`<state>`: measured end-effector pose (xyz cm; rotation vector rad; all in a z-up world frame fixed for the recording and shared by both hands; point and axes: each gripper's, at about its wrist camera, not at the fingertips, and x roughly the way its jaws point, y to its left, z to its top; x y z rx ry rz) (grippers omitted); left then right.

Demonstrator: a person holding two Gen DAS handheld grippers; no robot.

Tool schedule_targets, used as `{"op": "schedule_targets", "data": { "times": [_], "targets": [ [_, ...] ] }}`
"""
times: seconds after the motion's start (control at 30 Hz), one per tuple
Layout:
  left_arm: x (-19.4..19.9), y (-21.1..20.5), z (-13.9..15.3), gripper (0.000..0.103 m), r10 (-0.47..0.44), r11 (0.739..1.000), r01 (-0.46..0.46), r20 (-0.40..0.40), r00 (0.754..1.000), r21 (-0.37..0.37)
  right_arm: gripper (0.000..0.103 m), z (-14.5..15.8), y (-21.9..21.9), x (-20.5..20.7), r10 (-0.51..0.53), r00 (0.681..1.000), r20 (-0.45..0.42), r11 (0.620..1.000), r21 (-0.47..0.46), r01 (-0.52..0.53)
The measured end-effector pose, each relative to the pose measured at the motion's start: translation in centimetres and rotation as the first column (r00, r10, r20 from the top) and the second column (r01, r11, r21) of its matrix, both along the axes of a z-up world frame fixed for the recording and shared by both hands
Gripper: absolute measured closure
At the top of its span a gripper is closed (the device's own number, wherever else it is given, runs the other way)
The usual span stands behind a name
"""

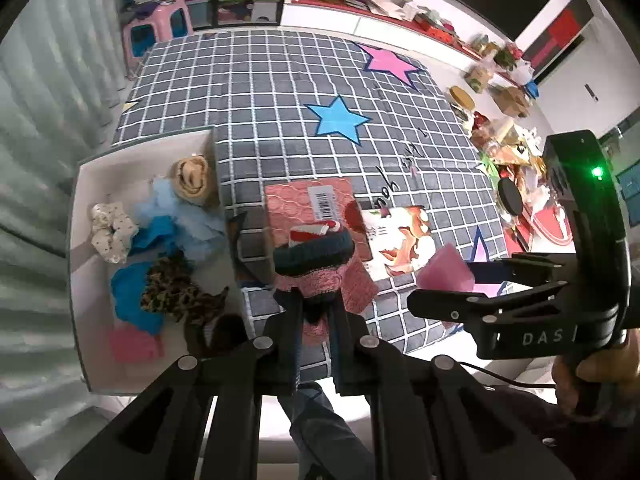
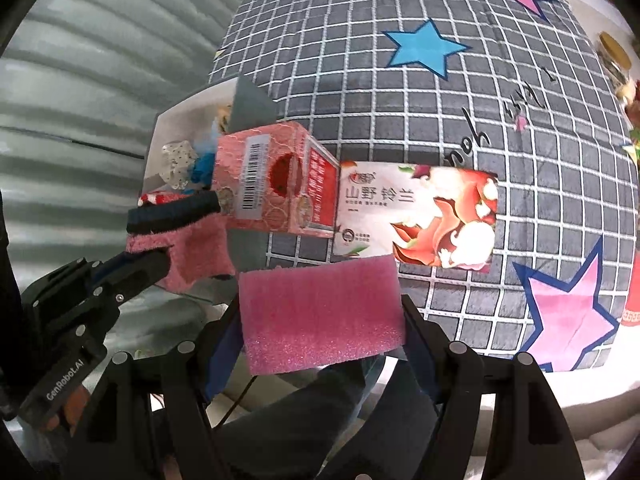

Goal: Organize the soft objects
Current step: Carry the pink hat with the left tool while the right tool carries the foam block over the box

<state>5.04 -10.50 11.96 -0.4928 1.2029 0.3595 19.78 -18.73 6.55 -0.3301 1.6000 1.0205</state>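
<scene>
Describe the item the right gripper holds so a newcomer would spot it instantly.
On the grid-patterned mat with stars, look near the front edge, just below the flat floral tissue pack. There the right gripper is clamped on a pink foam block: plain, porous, unprinted, unlike the printed packs behind and the fuzzy sock beside it.

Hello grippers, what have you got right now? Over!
Left gripper shut on pink sock. Right gripper shut on pink foam pad. White box of soft things at left. Pink carton beside it, maybe in the way.
</scene>
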Motion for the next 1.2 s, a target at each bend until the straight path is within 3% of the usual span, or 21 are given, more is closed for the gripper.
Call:
{"op": "schedule_targets", "data": {
  "times": [0.47,1.03,1.2],
  "targets": [
    [-4.8,2.6,-0.1,0.091,0.182,0.983,-0.182,-0.015,0.983,0.014,0.03,1.5,4.7,-3.6,0.177,0.984,0.024,0.984,0.026,-0.178],
    [-10.9,7.1,-1.1,0.091,0.405,0.914,-0.404,-0.043,0.913,0.03,0.03,2.7,12.4,-8.5,0.356,0.934,0.034,0.932,0.056,-0.357],
    [-11.8,8.3,-1.9,0.091,0.452,0.892,-0.448,-0.08,0.888,0.067,0.03,2.9,14.6,-9.5,0.398,0.916,0.056,0.915,0.053,-0.401]
  ]
}}
